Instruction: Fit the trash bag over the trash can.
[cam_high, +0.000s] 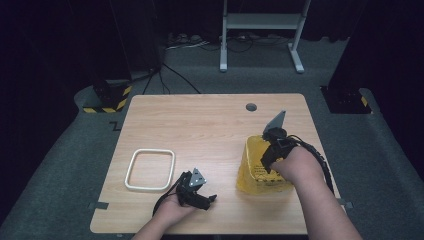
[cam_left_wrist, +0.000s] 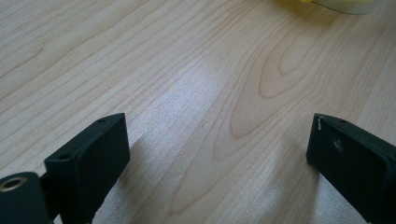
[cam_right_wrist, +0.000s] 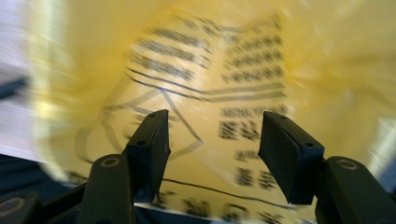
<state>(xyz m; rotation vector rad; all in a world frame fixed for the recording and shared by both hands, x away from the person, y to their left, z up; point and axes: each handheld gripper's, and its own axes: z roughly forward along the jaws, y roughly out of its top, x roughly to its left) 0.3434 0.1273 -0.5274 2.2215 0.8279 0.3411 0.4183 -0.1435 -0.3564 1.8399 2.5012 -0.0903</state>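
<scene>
A yellow plastic bag (cam_high: 251, 156) with black print stands bulging on the right of the wooden table (cam_high: 200, 125). My right gripper (cam_high: 266, 162) reaches down onto its top from the near side. In the right gripper view the jaws stand apart around my right gripper (cam_right_wrist: 212, 140), with the blurred printed bag (cam_right_wrist: 210, 60) close behind them and nothing pinched. My left gripper (cam_high: 210, 200) rests near the table's front edge and points right. In its own view, my left gripper (cam_left_wrist: 215, 140) is open wide over bare wood, with an edge of the yellow bag (cam_left_wrist: 299, 1) far ahead.
A white rounded-rectangle frame (cam_high: 131, 170) lies flat at the table's left. A cable hole (cam_high: 251, 107) sits near the far edge. Beyond the table stand a grey metal stand (cam_high: 260, 20) and a black post with a yellow-striped base (cam_high: 107, 102).
</scene>
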